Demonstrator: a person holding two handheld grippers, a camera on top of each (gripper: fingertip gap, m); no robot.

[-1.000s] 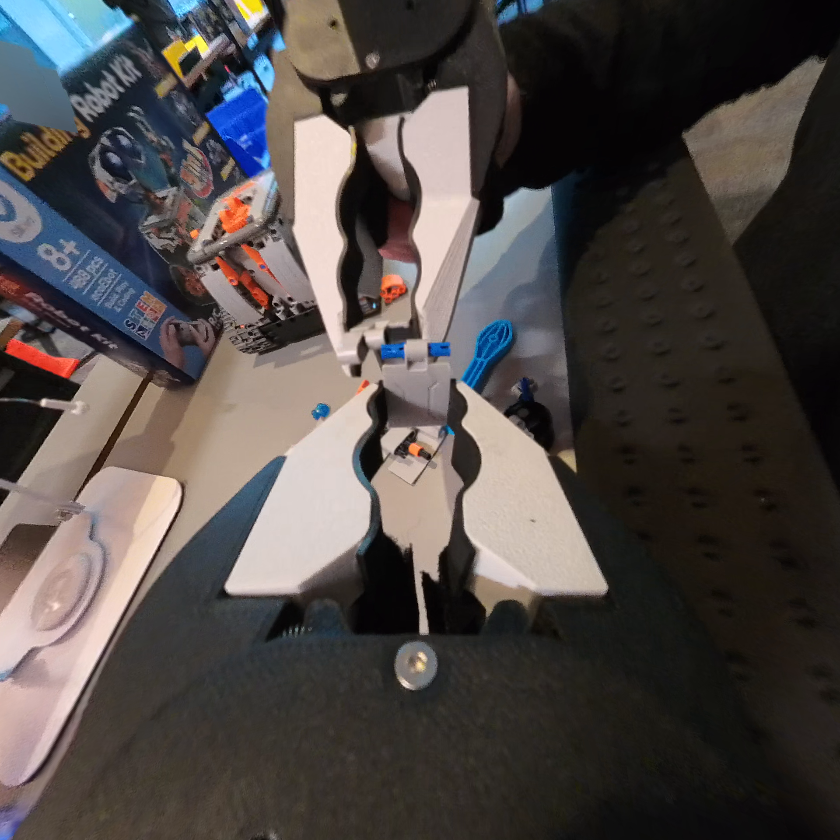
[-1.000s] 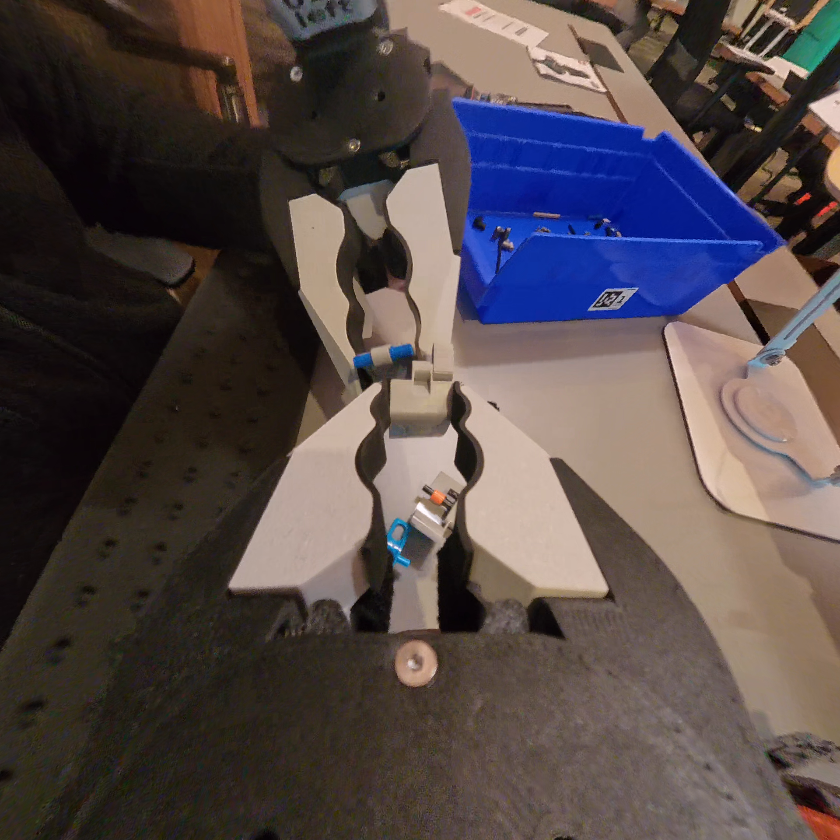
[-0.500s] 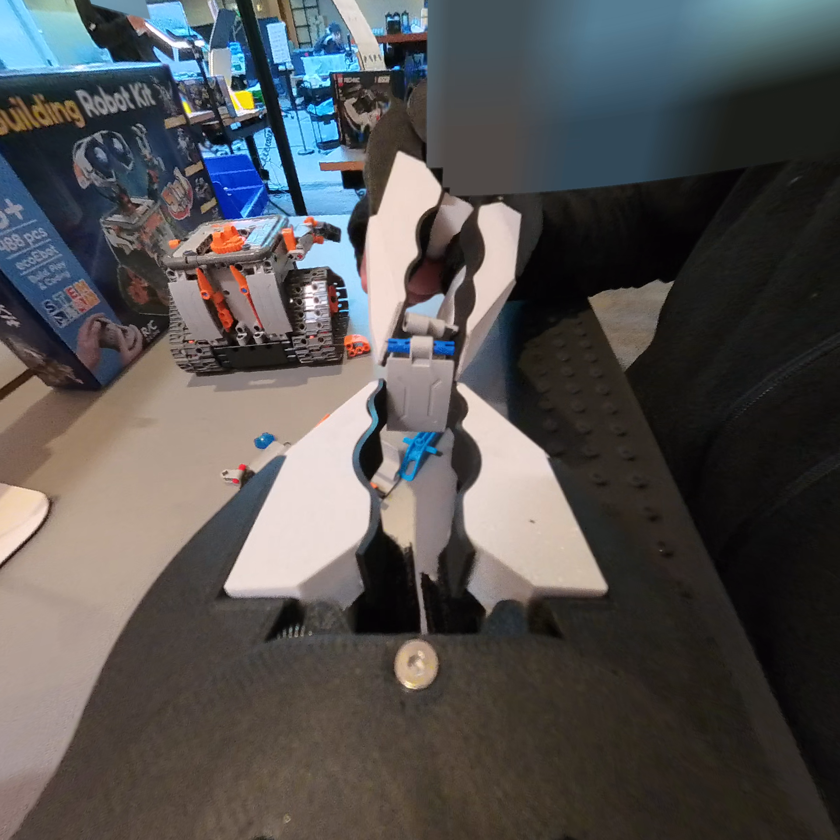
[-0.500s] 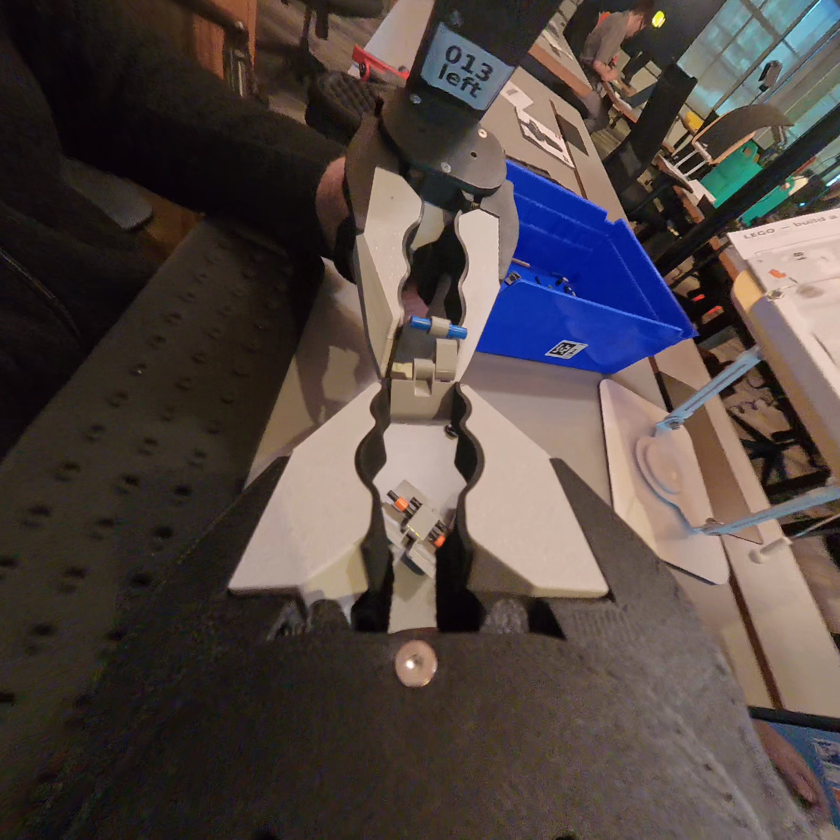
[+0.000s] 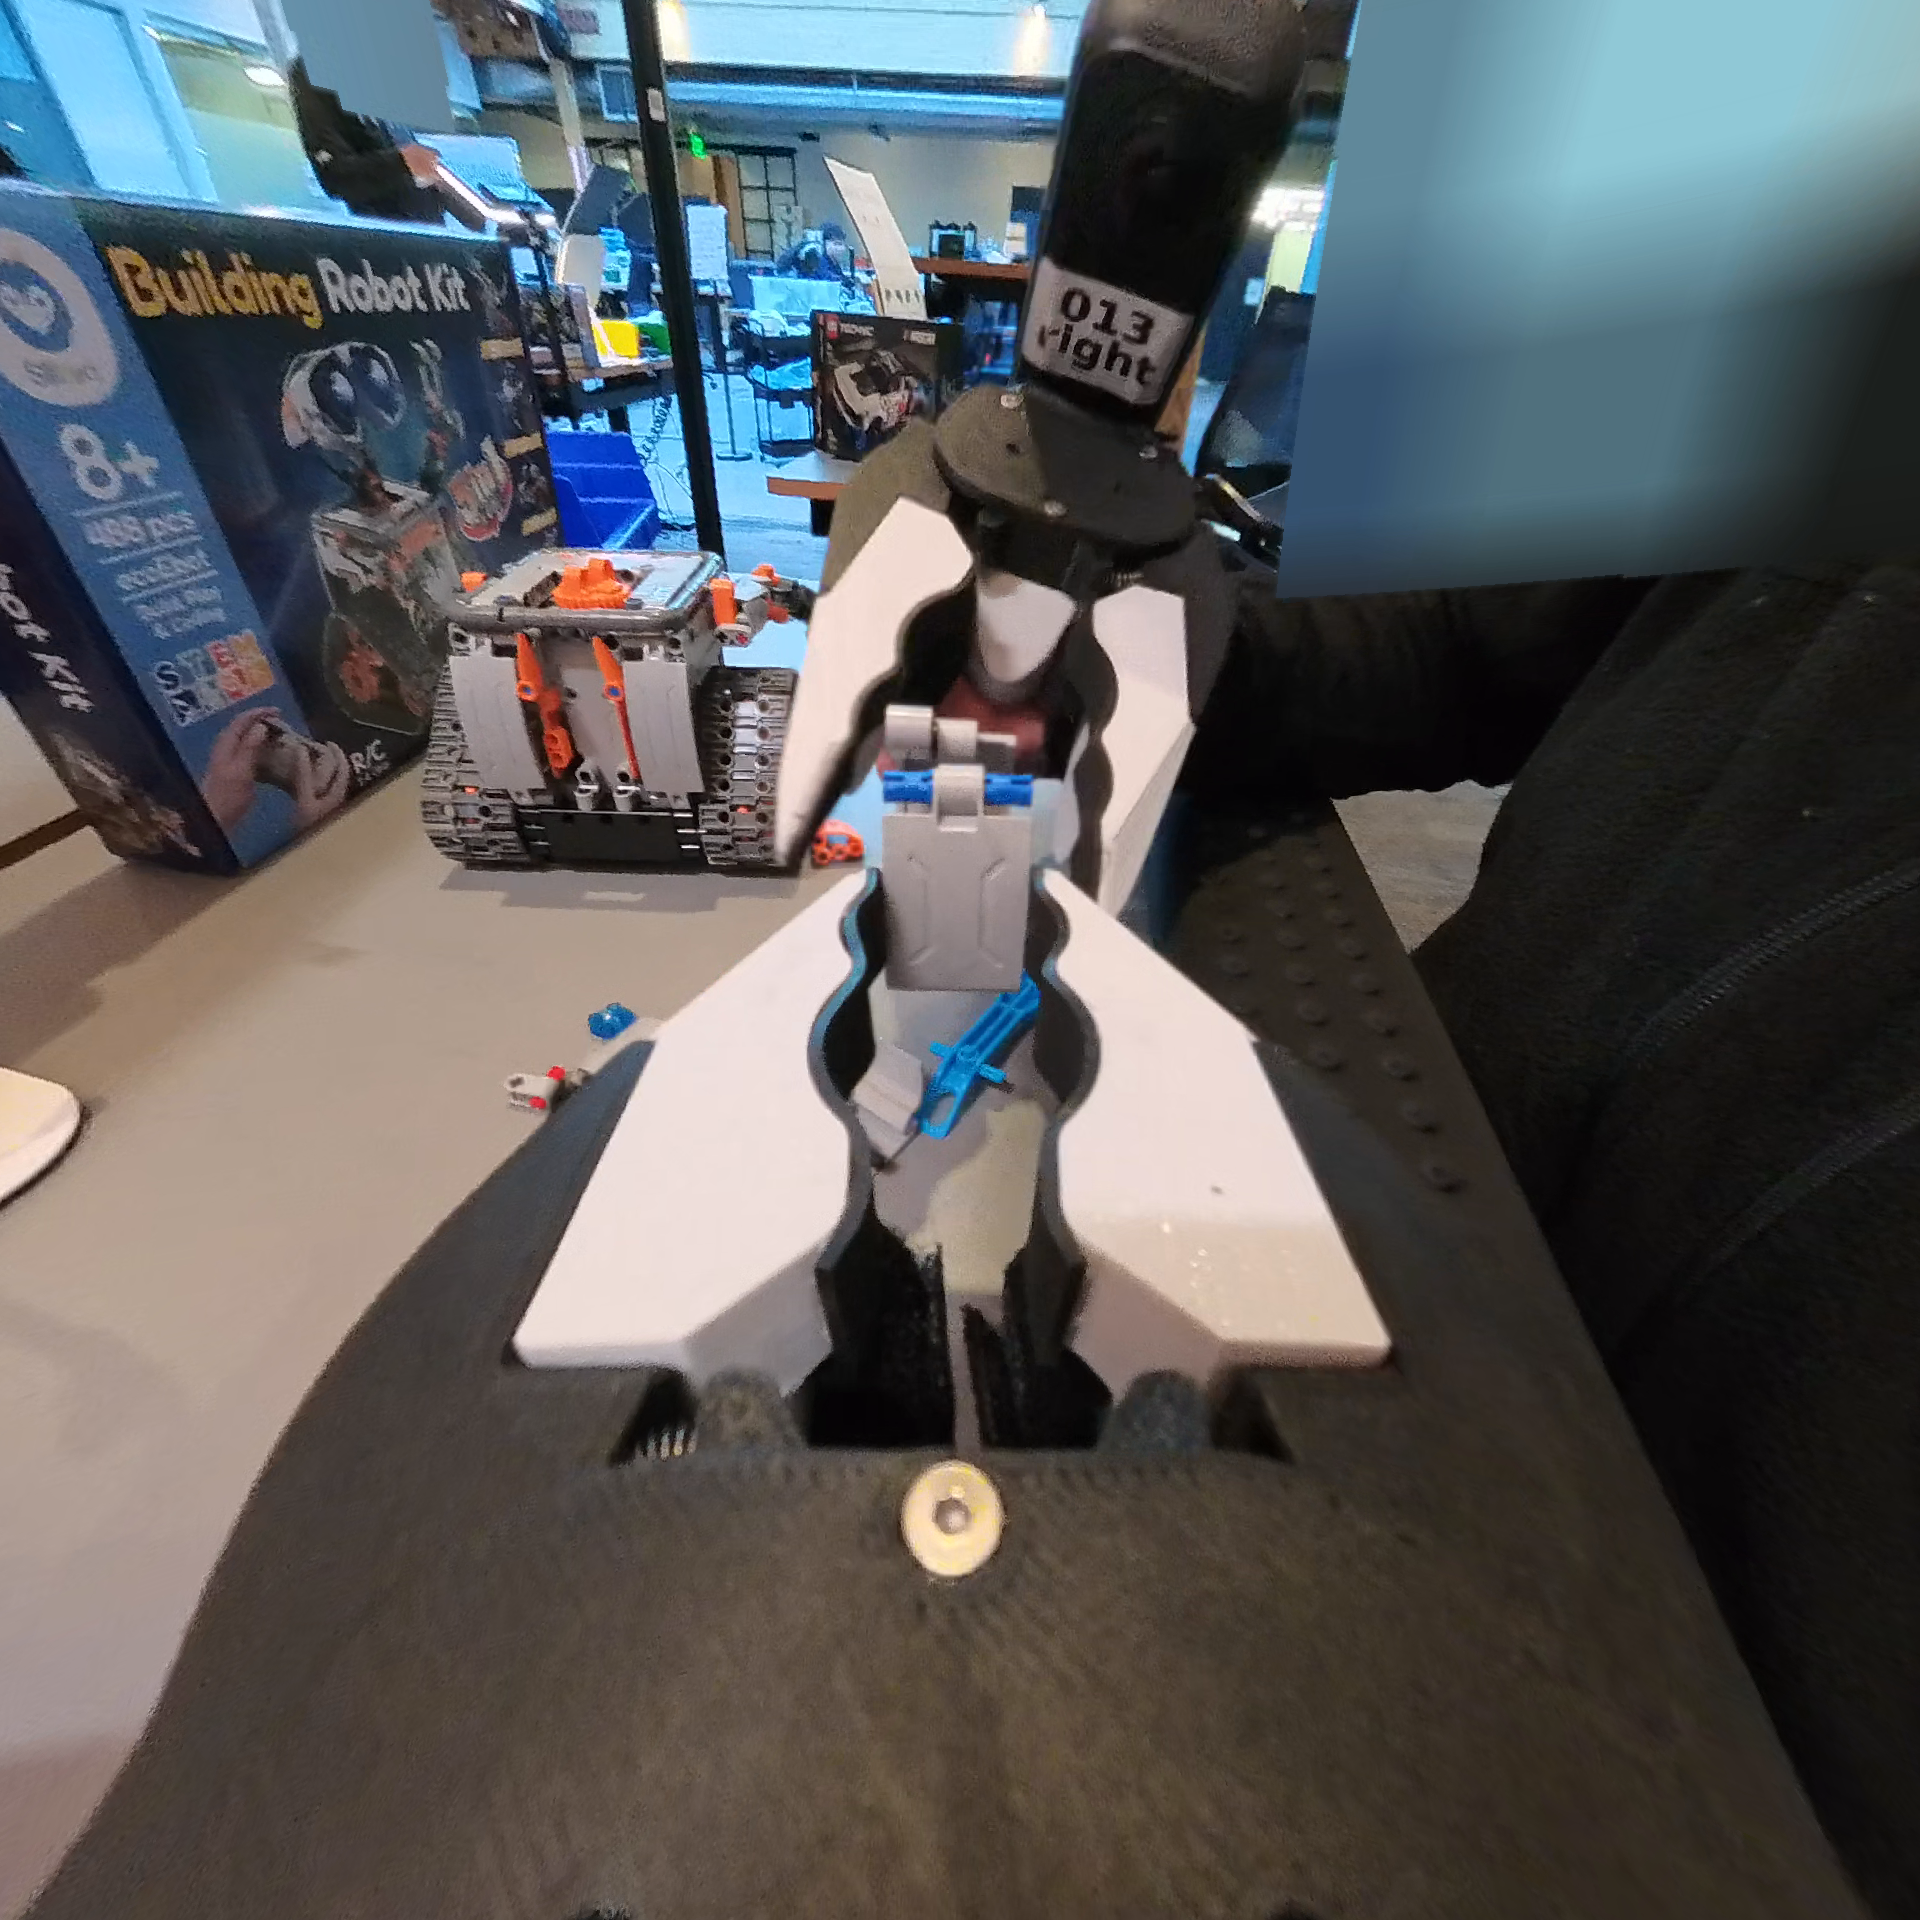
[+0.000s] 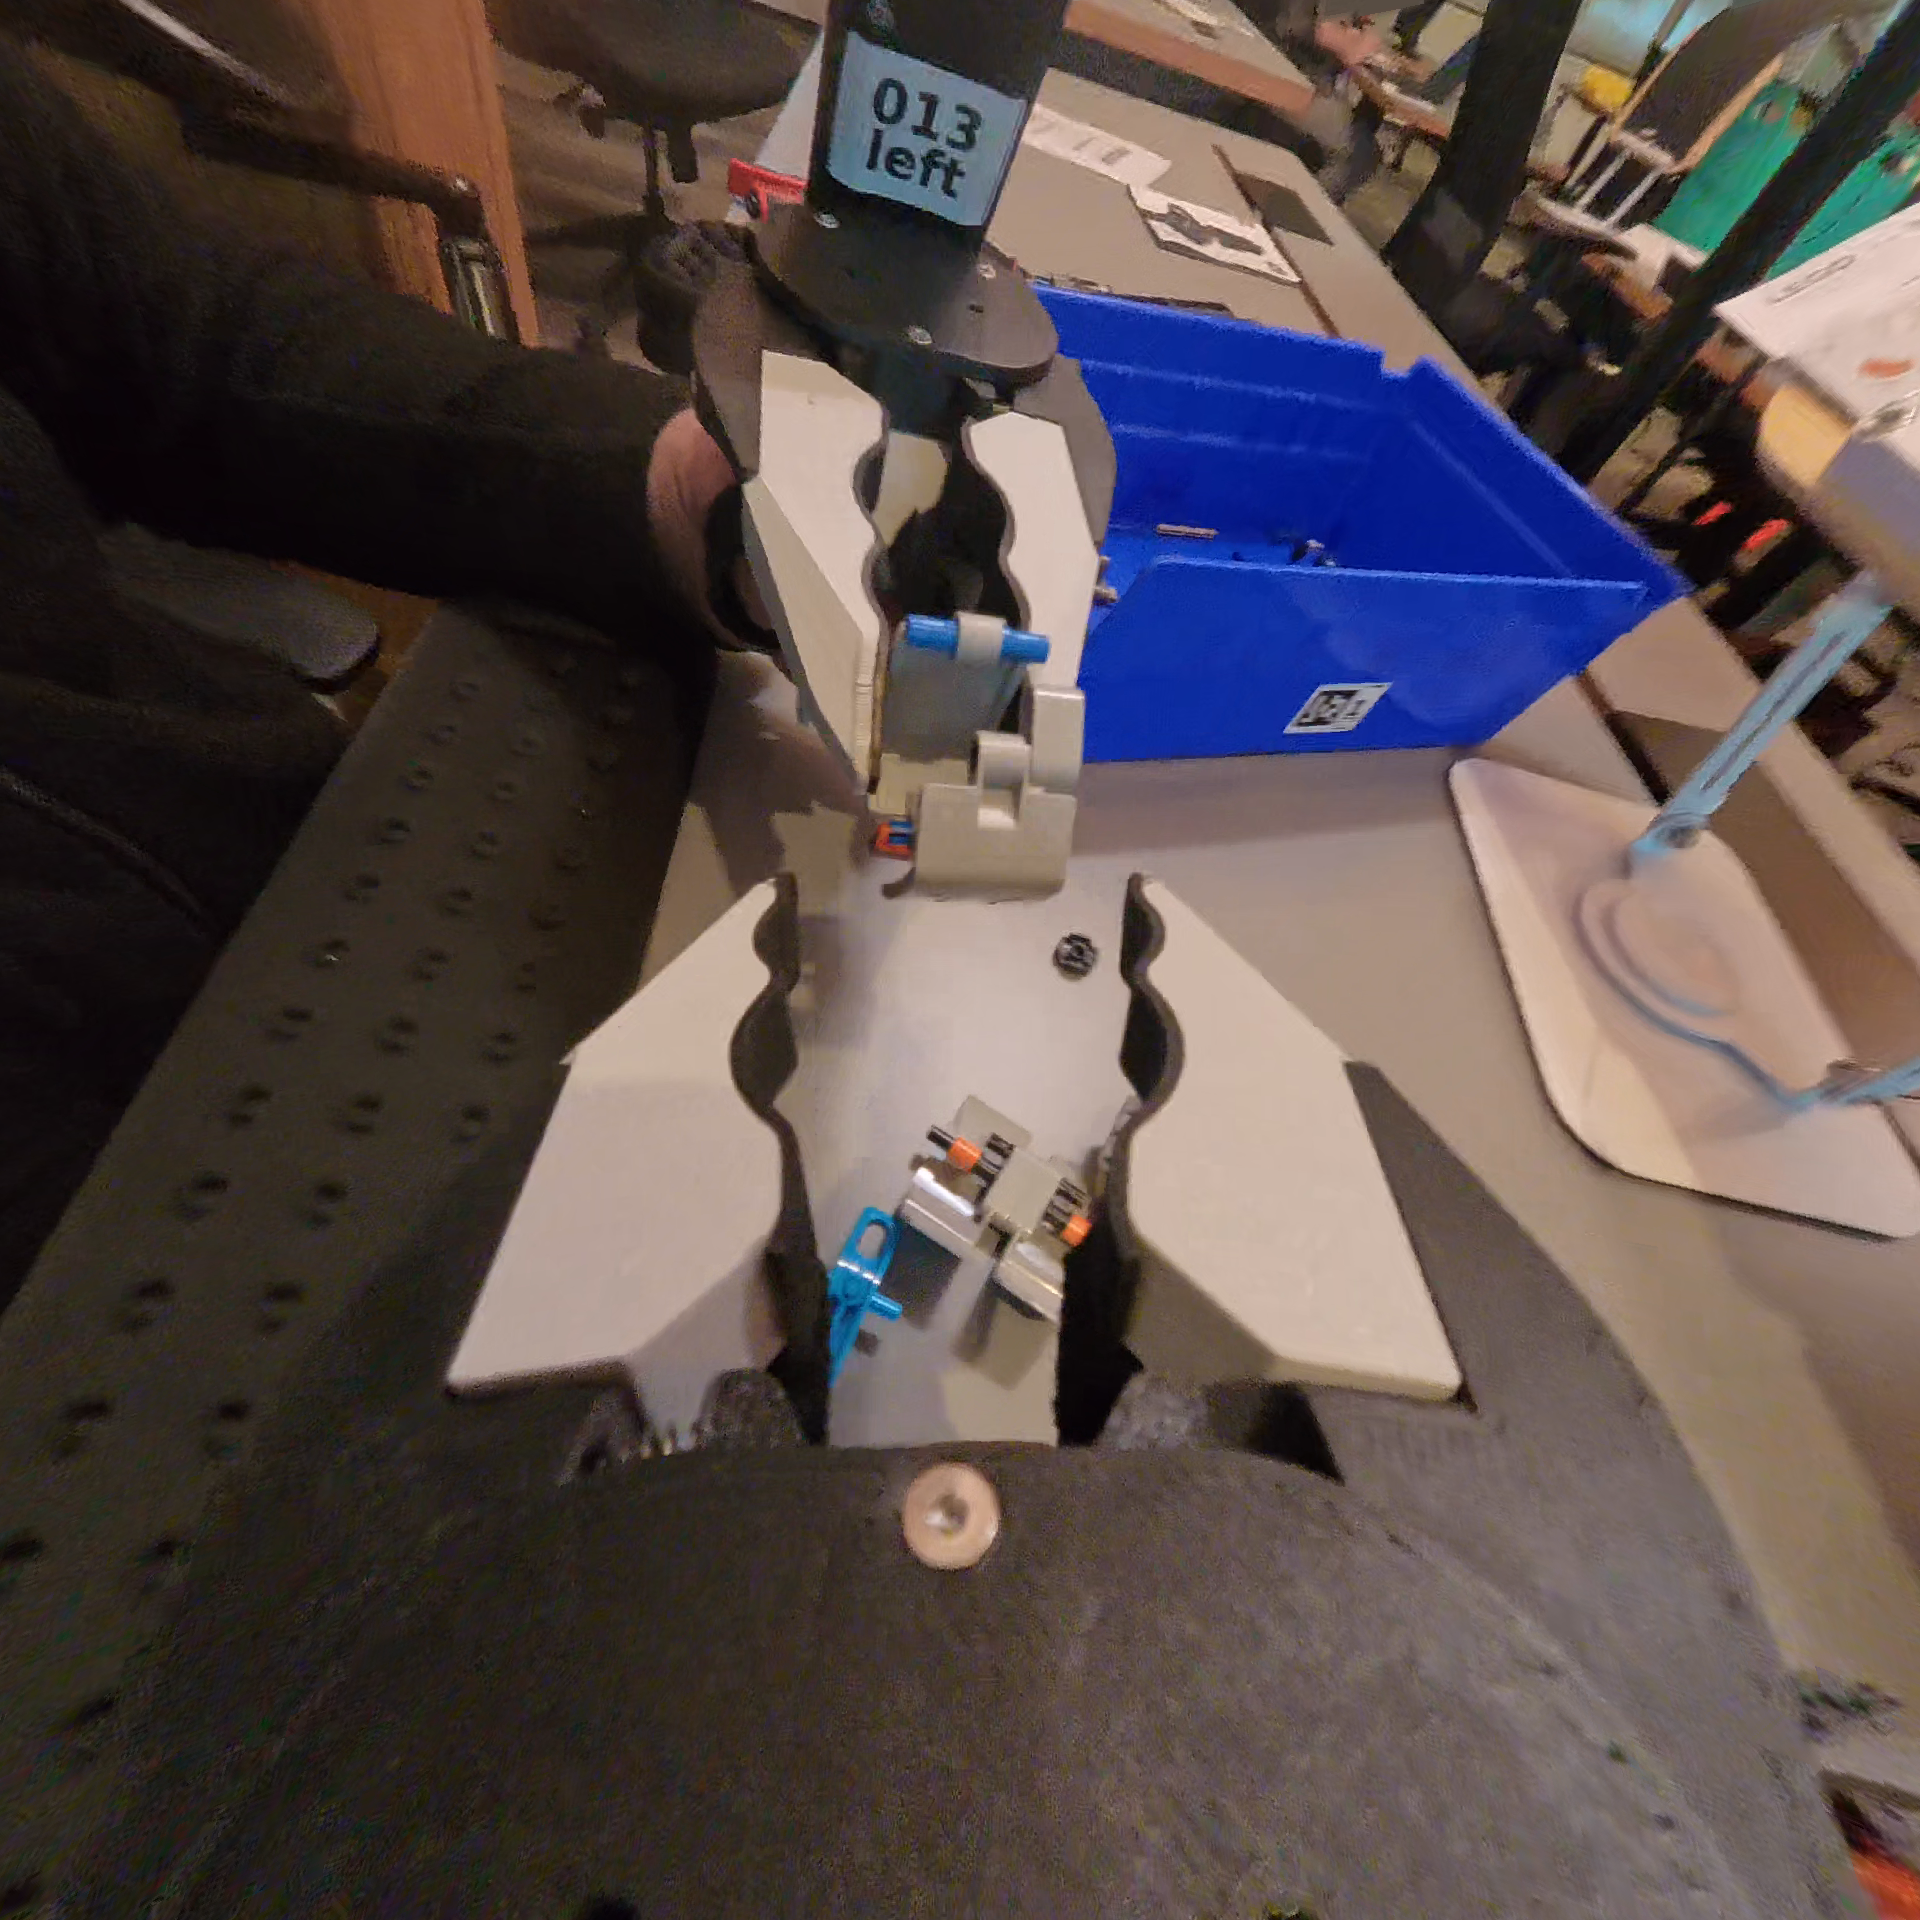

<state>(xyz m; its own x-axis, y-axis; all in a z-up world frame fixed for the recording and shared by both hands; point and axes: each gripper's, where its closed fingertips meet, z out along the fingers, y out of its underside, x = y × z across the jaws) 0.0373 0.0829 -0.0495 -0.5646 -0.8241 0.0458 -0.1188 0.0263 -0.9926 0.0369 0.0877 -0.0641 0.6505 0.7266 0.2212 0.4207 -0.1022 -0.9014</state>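
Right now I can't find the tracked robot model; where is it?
In the left wrist view, the tracked robot model stands on the grey table, left of both grippers, beside the blue kit box.

Upper left of the left wrist view: a dark blue box (image 5: 239, 499) with yellow-and-white lettering; beside it a grey, black and orange toy vehicle (image 5: 613, 717). Centre: a grey panel (image 5: 956, 904) with blue pins. Upper right of the right wrist view: a bright blue bin (image 6: 1351, 582).
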